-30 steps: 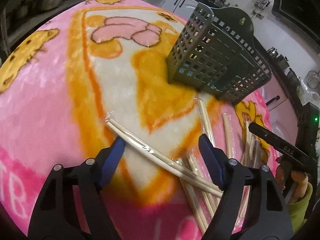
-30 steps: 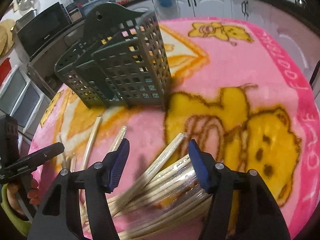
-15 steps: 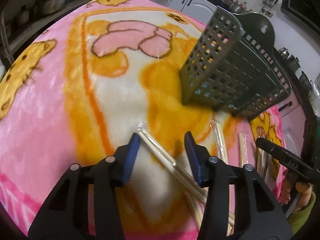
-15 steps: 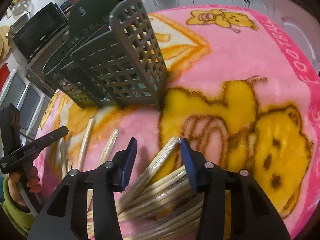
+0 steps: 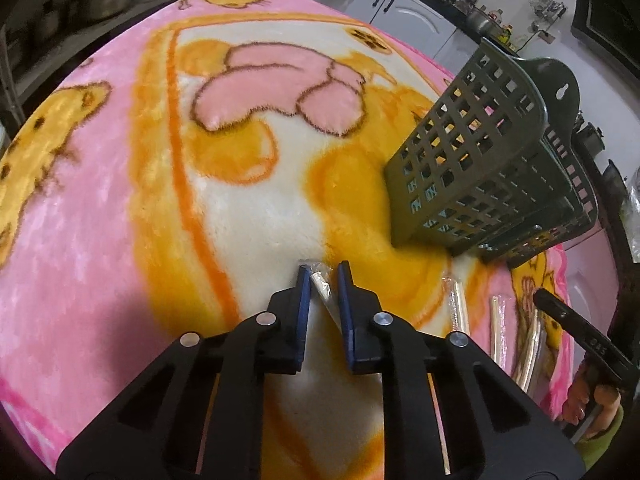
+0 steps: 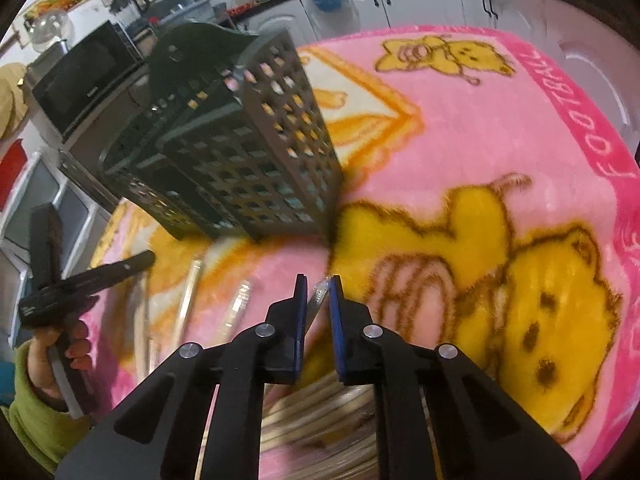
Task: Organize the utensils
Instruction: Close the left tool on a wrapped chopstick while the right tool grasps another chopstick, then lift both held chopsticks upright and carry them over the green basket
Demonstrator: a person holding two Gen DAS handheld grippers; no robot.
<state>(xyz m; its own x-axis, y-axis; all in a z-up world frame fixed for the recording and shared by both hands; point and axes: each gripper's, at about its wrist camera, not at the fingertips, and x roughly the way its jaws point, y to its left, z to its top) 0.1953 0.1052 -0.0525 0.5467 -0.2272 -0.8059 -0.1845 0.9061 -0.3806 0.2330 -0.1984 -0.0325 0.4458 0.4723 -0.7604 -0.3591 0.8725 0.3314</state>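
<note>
Two grippers have each just been closing on a wrapped pair of chopsticks, and both grips look thin. On the left, the left gripper [image 5: 323,276] is clamped on the very end of a pale wooden chopstick pair in a clear plastic sleeve [image 5: 322,285], which lies on the fuzzy pink and yellow cartoon blanket [image 5: 120,220]. Held so near the tip, it could pivot and droop, or the slick sleeve could slide out. The dark green perforated plastic utensil caddy [image 5: 472,176] stands just beyond, its holes ready to snag a tip. Further right, the right gripper [image 6: 318,286] pinches another sleeved chopstick pair [image 6: 320,294] at its end, above a loose heap of wrapped chopsticks [image 6: 320,412]; lifting could drag neighbours along.
</note>
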